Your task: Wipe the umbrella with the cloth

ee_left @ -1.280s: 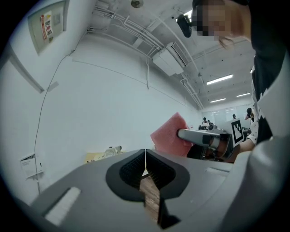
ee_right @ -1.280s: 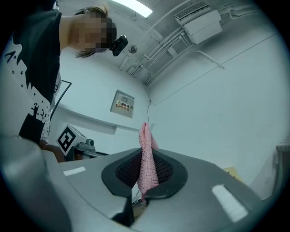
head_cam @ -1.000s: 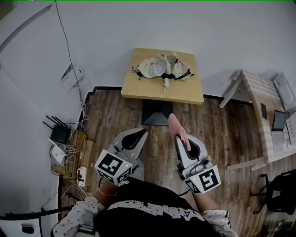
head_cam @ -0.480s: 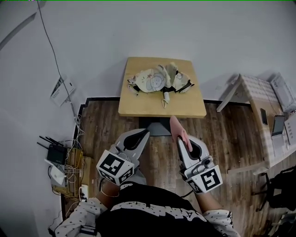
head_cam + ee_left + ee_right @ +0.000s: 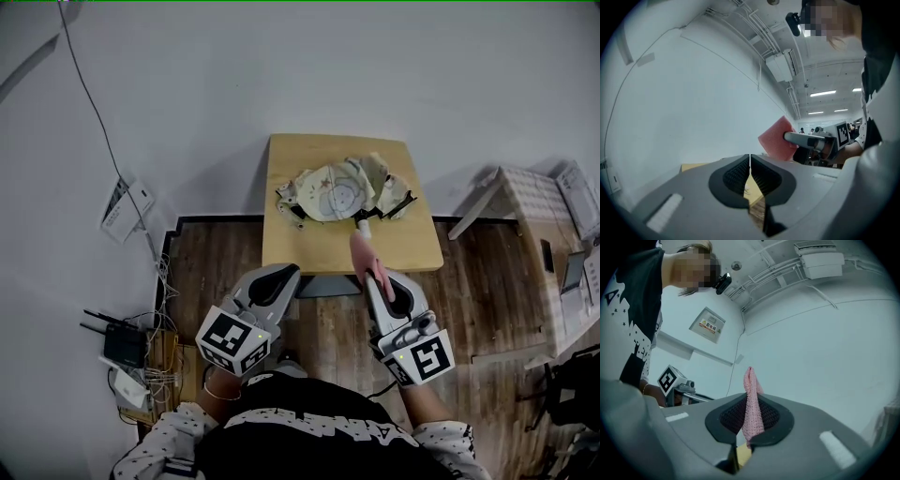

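A folded cream umbrella [image 5: 342, 191] with a printed pattern lies on the small wooden table [image 5: 291, 246] ahead of me. My right gripper [image 5: 373, 276] is shut on a pink cloth [image 5: 367, 260], which sticks up out of its jaws [image 5: 751, 405] and shows from the side in the left gripper view as a pink cloth [image 5: 776, 138]. The cloth's tip hangs over the table's near edge, short of the umbrella. My left gripper [image 5: 289, 274] is shut with nothing in it, jaws meeting in a thin line [image 5: 750, 165], just short of the table.
The table stands against a white wall on a dark pedestal base [image 5: 326, 286]. A router and tangled cables [image 5: 131, 352] lie on the wood floor at the left. A pale wooden bench or frame [image 5: 525, 202] stands at the right.
Both grippers have come closer to the table together; the table and umbrella now sit nearer and more to the right in the head view. The cloth stays in the right jaws.
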A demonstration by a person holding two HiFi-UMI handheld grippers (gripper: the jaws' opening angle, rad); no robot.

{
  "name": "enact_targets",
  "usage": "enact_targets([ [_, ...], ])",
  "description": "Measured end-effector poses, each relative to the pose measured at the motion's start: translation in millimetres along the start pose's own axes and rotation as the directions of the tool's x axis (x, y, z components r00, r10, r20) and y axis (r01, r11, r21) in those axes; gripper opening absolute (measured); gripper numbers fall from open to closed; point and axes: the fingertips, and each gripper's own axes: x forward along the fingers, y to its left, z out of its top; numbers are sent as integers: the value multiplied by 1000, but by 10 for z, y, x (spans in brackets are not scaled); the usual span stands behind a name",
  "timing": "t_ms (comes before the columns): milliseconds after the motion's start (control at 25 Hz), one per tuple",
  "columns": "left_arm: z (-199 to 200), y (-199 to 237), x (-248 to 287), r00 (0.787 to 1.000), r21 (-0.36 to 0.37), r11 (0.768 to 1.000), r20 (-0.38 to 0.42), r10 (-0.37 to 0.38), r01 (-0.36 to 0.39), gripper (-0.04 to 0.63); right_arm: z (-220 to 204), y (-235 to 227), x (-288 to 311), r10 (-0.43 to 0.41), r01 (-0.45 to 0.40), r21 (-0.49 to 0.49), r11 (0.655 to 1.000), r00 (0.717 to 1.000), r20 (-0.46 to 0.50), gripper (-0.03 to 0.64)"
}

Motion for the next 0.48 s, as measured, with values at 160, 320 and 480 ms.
enact_targets([
  [160, 0, 465, 26, 1000, -7, 1000, -13, -8, 8, 3, -51, -12, 429, -18, 18, 0, 1000, 1000, 3, 29],
  [320, -37, 811, 98, 1000, -21, 1000, -14, -9, 8, 3, -142, -20, 695, -31, 31, -5, 1000, 999, -25, 30],
  [480, -140, 915, 206, 999, -46, 998, -26, -33, 32, 2, -203, -132, 759, -64, 64, -8, 998, 997, -52, 31],
])
